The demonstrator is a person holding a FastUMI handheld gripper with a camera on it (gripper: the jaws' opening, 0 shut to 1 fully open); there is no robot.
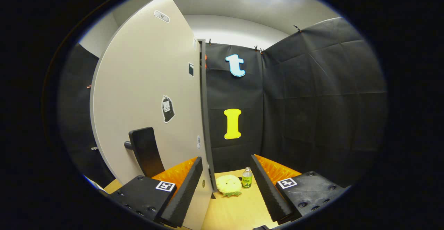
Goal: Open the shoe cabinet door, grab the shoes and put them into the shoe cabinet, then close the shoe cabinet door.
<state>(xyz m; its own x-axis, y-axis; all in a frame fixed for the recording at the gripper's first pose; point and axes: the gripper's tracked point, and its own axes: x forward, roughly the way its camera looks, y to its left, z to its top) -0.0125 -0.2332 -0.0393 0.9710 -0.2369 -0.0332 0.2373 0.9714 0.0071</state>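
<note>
— Since the shoe cabinet door (145,94) stands swung open just ahead of the left finger, how will it handle?
— Stiff, flat and likely light on its hinge, I'd judge. Take it by the dark handle (144,150) low on its face, or push the panel edge.
— And the hand-held gripper (225,185)?
— Spread wide, holding nothing; the door's edge sits between its fingers.
— Anything in the way?
— Beyond the fingers, a yellow pineapple-like toy (228,184) and a small bottle (247,178) stand on the surface (239,209), touching or nearly so. Shoes I can't point to.

Gripper (227,188), fingers (184,195) spread apart
</note>
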